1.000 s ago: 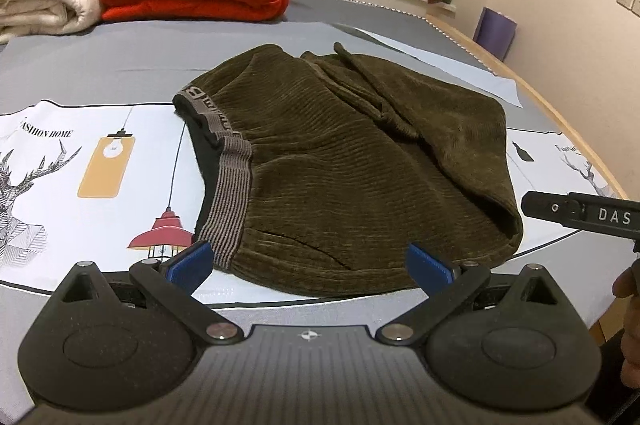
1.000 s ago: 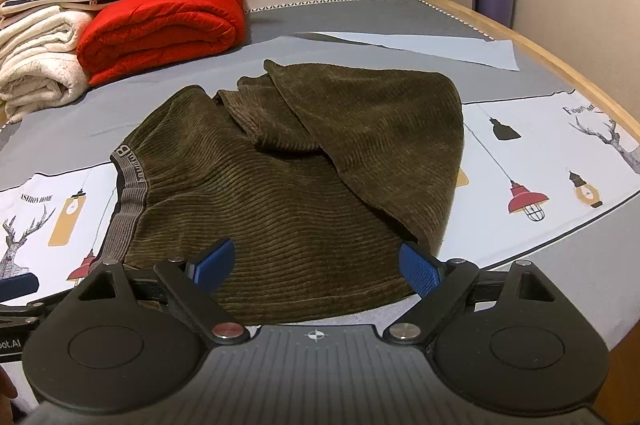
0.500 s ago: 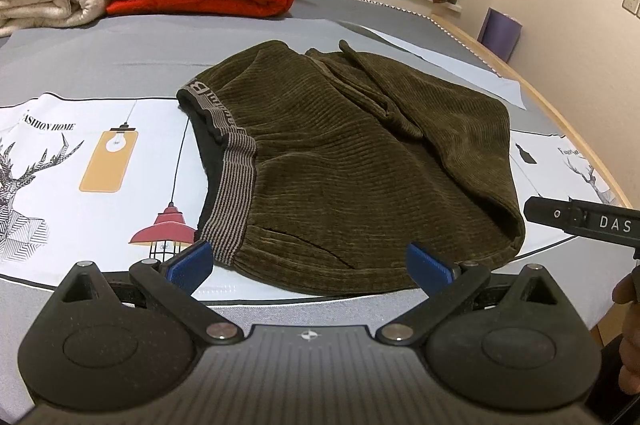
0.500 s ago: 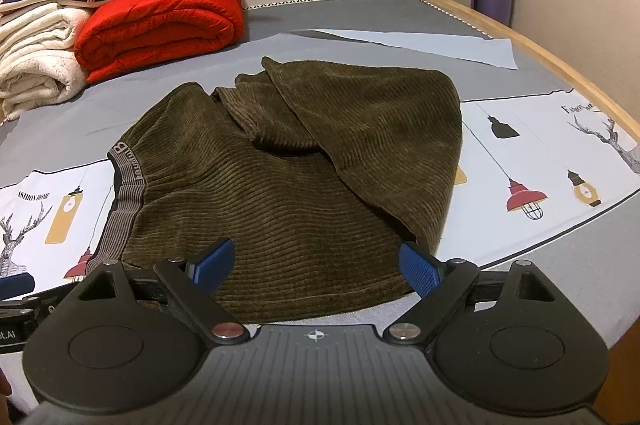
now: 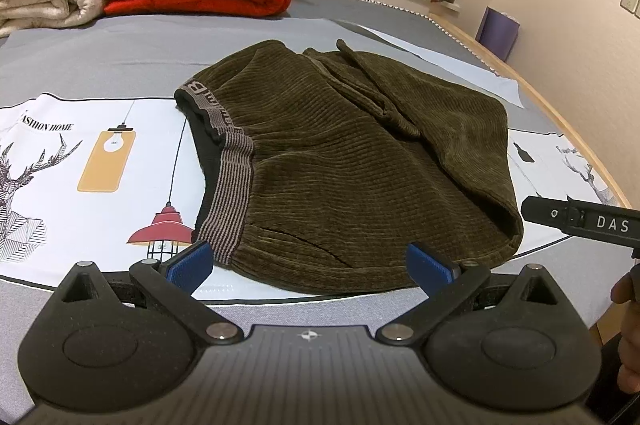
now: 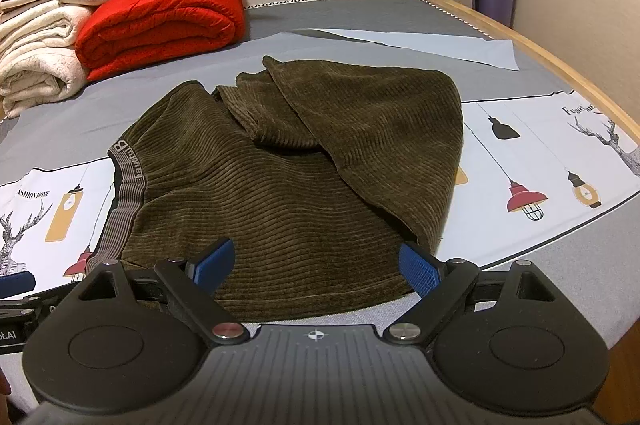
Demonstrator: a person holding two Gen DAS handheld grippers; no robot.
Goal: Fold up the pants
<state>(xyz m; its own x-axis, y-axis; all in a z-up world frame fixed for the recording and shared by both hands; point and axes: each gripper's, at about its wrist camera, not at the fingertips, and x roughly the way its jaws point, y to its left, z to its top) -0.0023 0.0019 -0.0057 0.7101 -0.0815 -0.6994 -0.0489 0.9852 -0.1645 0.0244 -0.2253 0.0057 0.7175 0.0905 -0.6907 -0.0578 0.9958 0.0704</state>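
Two grippers hover low at the near edge of the bed [image 5: 120, 49], both aimed forward over the cloth. At the bottom of the left wrist view, the left gripper [image 5: 308, 265] sits level, its blue pads [image 5: 188, 263] spread wide with nothing between them; the near hem of the pants [image 5: 340, 161] lies just beyond the tips. At the bottom of the right wrist view, the right gripper [image 6: 316, 267] is likewise level and wide open, empty, its pads [image 6: 418, 269] hanging over the near edge of the pants [image 6: 280, 185]; whether they touch the fabric cannot be told. Part of the right gripper's black body also shows at the right edge of the left view, with a bit of a hand [image 5: 628, 329] below it.

The pants are olive-brown corduroy, lying in the middle of both frames, partly on the printed white sheet [image 5: 80, 153] and partly on the grey cover. They are already folded over: the legs are doubled back, so a flap crosses from the upper centre down to the right of the frame. The striped grey waistband [image 5: 224, 165] runs along the left side of the bundle, from upper left toward the lower centre, its opening facing left. The bundle's long axis runs roughly left to right across the frame.

A rolled red quilt [image 6: 160, 21] and cream blankets [image 6: 36, 53] sit at the upper left.
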